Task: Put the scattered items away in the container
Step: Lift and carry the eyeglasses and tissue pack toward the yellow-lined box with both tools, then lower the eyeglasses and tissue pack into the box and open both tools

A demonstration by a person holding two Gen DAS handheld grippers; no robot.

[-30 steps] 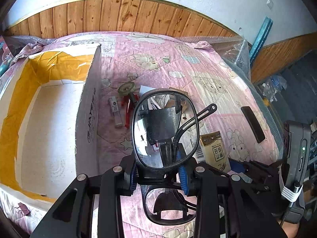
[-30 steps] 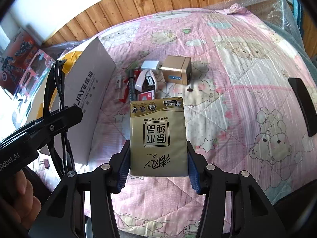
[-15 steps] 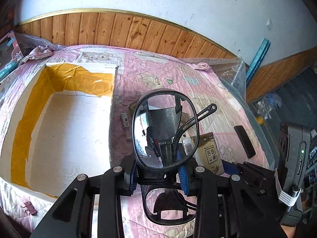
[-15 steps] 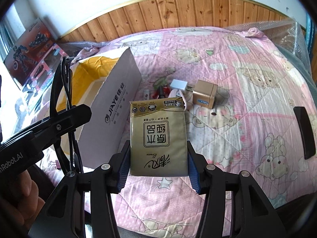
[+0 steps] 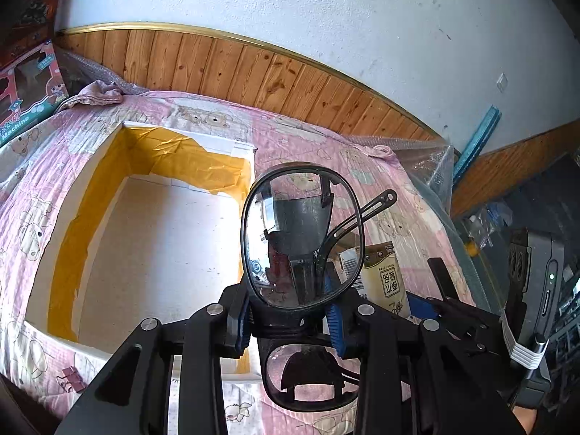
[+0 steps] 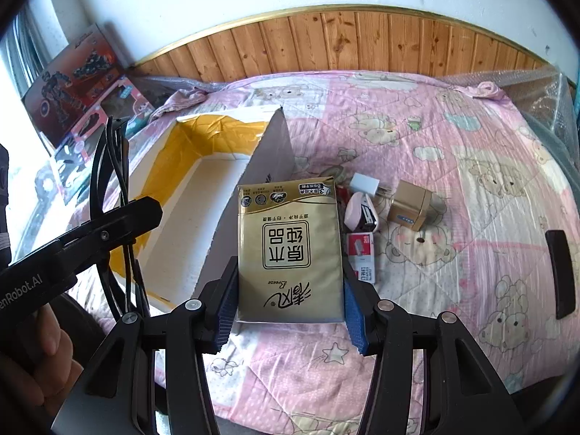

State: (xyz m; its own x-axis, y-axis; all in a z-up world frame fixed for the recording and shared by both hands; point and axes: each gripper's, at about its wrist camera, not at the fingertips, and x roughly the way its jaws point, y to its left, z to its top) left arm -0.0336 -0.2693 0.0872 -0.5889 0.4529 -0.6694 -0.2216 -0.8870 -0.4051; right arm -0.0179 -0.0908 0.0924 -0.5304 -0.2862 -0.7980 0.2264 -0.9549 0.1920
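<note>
In the left wrist view, a pair of black-framed glasses [image 5: 303, 239] is being held upright at the centre of the frame by the left gripper [image 5: 290, 322], whose jaws are being kept nearly closed, pressed against the frame at the bridge. One lens is being shown above the fingers and the other below them, with a folded temple arm sticking out to the upper right. The open cardboard box [image 5: 145, 239], white inside with yellow tape along its walls, is being seen at the left and centre of that frame, on a pink quilt [image 5: 326, 145].

In the right wrist view, a gold tissue packet [image 6: 290, 250] is being gripped flat at the centre of the frame by the right gripper [image 6: 290, 322], the jaws being held moderately wide against its two long edges. The box is being shown at the upper left, its near wall just behind the packet. To the right of the packet, a white charger [image 6: 366, 183], a gold plug adapter [image 6: 409, 206], a pink object [image 6: 359, 210] and a small red-and-white carton [image 6: 361, 250] are lying close together on the quilt. A black strip [image 6: 561, 272] is lying near the right edge.
</note>
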